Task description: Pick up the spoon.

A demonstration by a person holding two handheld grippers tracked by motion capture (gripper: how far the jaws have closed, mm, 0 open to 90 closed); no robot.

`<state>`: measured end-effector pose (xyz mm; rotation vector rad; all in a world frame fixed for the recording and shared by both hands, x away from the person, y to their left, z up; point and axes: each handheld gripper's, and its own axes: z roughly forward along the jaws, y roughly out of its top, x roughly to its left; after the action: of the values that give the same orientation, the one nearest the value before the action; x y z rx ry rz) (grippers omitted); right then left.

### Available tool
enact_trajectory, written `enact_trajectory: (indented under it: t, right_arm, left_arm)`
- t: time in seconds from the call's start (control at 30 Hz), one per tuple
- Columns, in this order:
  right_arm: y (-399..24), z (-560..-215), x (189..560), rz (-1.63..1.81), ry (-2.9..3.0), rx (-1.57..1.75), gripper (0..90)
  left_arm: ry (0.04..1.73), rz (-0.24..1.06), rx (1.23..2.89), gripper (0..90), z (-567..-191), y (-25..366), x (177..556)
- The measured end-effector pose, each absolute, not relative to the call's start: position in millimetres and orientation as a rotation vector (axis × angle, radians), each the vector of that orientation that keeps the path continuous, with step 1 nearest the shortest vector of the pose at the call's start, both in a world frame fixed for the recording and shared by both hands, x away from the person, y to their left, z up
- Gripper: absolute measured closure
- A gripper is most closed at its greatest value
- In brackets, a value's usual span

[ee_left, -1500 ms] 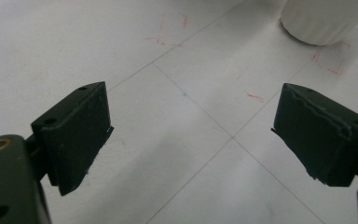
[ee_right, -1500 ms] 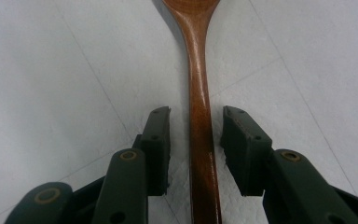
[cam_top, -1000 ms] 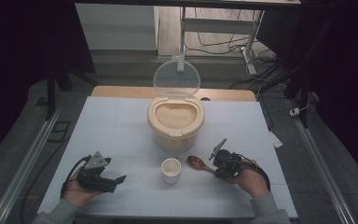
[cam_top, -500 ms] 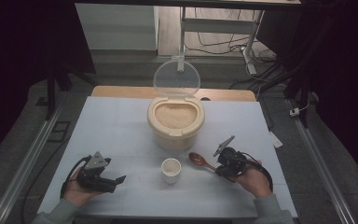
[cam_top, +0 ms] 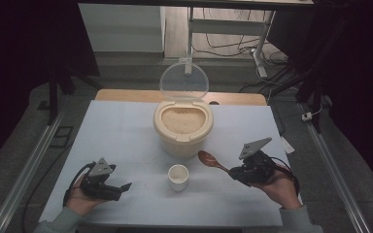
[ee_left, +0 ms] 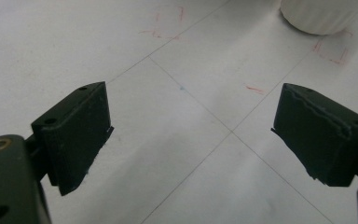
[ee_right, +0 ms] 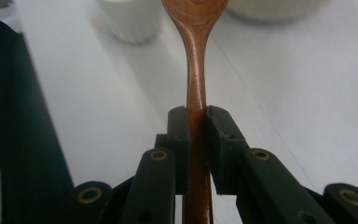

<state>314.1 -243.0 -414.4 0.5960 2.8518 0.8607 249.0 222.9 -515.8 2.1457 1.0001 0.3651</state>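
Two tools are in your hands above the white tabletop (cam_top: 126, 126); your right tool (cam_top: 234, 172) sits near the right edge toward the near side, its jaws clamped together on the handle of a brown wooden spoon (cam_top: 212, 160); in the right gripper view the handle (ee_right: 196, 88) runs straight up between the two pads, pinched on both sides, with the bowl at the top of the frame; from above, the spoon points away from your hand toward the middle of the tabletop, its bowl raised off the surface, just right of the small white cup (cam_top: 178, 176) and in front of the cream rice container (cam_top: 182, 127); the container stands at the centre, toward the far edge, filled with pale grain, and its clear round lid (cam_top: 184, 81) stands upright behind it; the cup stands in front of the container, toward the near edge, apart from both tools; your left tool (cam_top: 126, 186) rests low by the near left corner, held in your left hand (cam_top: 80, 196), pointing right toward the cup; its jaws stand wide apart with only bare tabletop between them, as the left gripper view shows, and the cup's base (ee_left: 319, 16) sits at the top right of that view, well ahead of the pads.
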Motion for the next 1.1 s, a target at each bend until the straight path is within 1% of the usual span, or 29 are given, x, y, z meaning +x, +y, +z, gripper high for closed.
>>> enact_trajectory:
  t: [0.27,0.77,1.1]
  right_arm:
    - [-219.7,-402.0,307.0,0.918,2.841,0.478,79.5]
    - [-193.6,-406.5,312.8,0.940,2.865,0.403,79.5]
    - [-162.9,-397.6,311.8,0.953,2.869,0.282,79.5]
  left_arm:
    - [1.000,0.366,2.153,10.8,-516.2,222.5,249.4]
    - [1.000,0.361,2.157,10.8,-516.9,220.9,251.0]
    - [1.001,0.334,2.136,10.9,-514.0,221.8,251.7]
